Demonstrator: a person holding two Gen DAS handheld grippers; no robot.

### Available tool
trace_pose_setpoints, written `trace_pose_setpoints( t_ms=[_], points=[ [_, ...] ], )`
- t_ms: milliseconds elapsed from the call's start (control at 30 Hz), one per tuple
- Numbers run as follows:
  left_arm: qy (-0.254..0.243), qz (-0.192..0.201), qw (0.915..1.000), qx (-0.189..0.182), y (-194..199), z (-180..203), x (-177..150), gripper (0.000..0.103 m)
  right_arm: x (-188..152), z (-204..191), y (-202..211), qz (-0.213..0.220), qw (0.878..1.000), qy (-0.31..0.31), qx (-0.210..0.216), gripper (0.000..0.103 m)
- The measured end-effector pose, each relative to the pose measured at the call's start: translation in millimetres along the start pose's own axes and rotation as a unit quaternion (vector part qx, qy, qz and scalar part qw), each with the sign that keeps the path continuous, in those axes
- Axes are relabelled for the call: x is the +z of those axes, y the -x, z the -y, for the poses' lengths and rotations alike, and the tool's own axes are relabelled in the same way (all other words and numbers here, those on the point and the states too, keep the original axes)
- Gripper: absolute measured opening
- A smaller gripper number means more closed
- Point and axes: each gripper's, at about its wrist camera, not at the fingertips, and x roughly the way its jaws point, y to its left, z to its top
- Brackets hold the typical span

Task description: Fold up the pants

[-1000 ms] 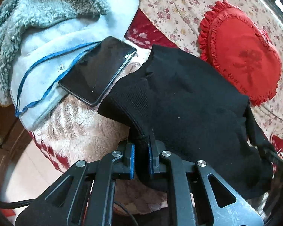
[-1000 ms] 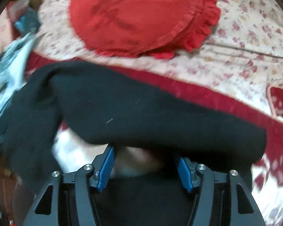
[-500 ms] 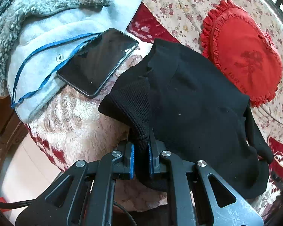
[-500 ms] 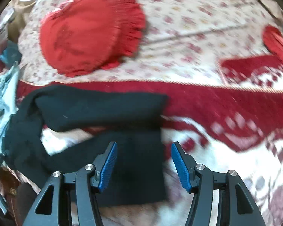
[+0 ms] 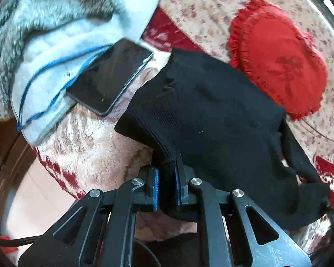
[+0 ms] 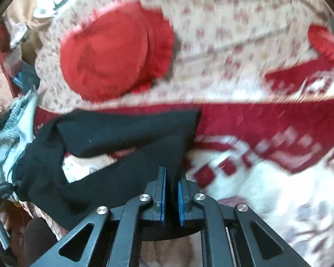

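Left wrist view:
Left hand-held gripper (image 5: pixel 167 179): its blue pads are drawn in tight on a bunched, ribbed edge of the pants, which rises up out of the gap between them.
Pants (image 5: pixel 213 120): black knit, spread from the gripper up and to the right over the blanket; one thin strip trails off toward the lower right edge.
Blanket (image 5: pixel 89 146): fluffy, cream with red patterning, lying under the pants.
Phone (image 5: pixel 110 76): dark screen up, lying just left of the pants, its upper end on the fleece.
Fleece (image 5: pixel 55 42): pale blue, heaped at the upper left, with a thin blue cord (image 5: pixel 55 61) looped across it.
Cushion (image 5: pixel 278 57): red, heart-shaped, frilled, lying on the floral sheet (image 5: pixel 200 4) beyond the pants; the pants overlap its near edge.

Right wrist view:
Right hand-held gripper (image 6: pixel 171 192): jaws closing, nearly together, with a fold of the black pants caught between the blue pads.
Pants (image 6: pixel 113 133): one folded band runs across the middle of the picture, a second band slants from the gripper down to the left; blanket shows in the gap between them.
Blanket (image 6: pixel 267 166): blurred red and white, to the right of the gripper.
Cushion (image 6: pixel 113 51): red, blurred, beyond the pants on the floral sheet (image 6: pixel 233 22).
Fleece (image 6: pixel 9 142): pale blue, at the left edge, touching the pants.
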Motion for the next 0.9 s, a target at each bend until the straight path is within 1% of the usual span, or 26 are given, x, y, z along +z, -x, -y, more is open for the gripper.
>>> trace_pose_setpoints(
  t_ms=[100,167,233,333,367,400,433,500,533,633,667,800,900],
  points=[
    [-0.009,-0.004,0.9999,-0.014,7.6,4.2,-8.2,0.01,-2.7,13.4,32.8,0.016,1.0,0.002,-0.021,0.007],
    [-0.01,-0.009,0.9999,-0.009,3.5,2.4,-15.2,0.01,-11.7,21.5,39.7,0.006,1.0,0.003,-0.03,0.007],
    [-0.004,-0.023,0.9997,-0.003,-7.2,-2.8,-19.2,0.01,-24.1,28.3,32.8,-0.017,0.999,-0.001,-0.041,0.007],
    [0.009,-0.037,0.9993,-0.007,-17.8,-12.6,-21.0,0.014,-39.2,39.4,1.9,-0.059,0.997,-0.02,-0.055,0.008],
    [0.011,-0.037,0.9992,-0.01,-15.1,-15.5,-21.3,0.015,-42.5,41.8,-1.8,-0.064,0.996,-0.022,-0.063,0.011],
    [0.012,-0.034,0.9993,-0.011,-10.8,-17.8,-21.5,0.018,-42.4,42.7,-0.8,-0.059,0.995,-0.027,-0.072,0.02],
    [0.01,-0.03,0.9995,-0.009,-5.0,-19.8,-20.9,0.021,-40.2,42.5,4.9,-0.049,0.995,-0.028,-0.086,0.025],
    [0.007,-0.02,0.9998,-0.004,5.9,-24.1,-19.9,0.021,-34.4,38.2,14.8,-0.032,0.993,-0.019,-0.108,0.026],
    [0.009,-0.015,0.9998,-0.003,12.0,-27.1,-19.5,0.021,-30.4,35.1,20.7,-0.026,0.994,-0.016,-0.109,0.026],
    [0.015,0.006,0.9998,0.011,27.1,-32.7,-14.7,0.021,-15.8,15.6,35.6,-0.005,0.998,-0.002,-0.062,0.026],
    [0.014,0.011,0.9998,0.009,30.9,-32.4,-12.8,0.021,-12.9,3.4,37.2,-0.003,0.999,0.009,-0.042,0.026],
    [0.01,0.022,0.9997,-0.007,36.9,-24.3,-9.4,0.021,-10.8,-50.2,24.2,-0.021,0.998,0.053,0.027,0.026],
    [-0.004,0.019,0.9998,-0.008,30.4,-12.7,-8.6,0.021,-10.3,-92.8,2.5,-0.04,0.993,0.082,0.079,0.026]
  ],
)
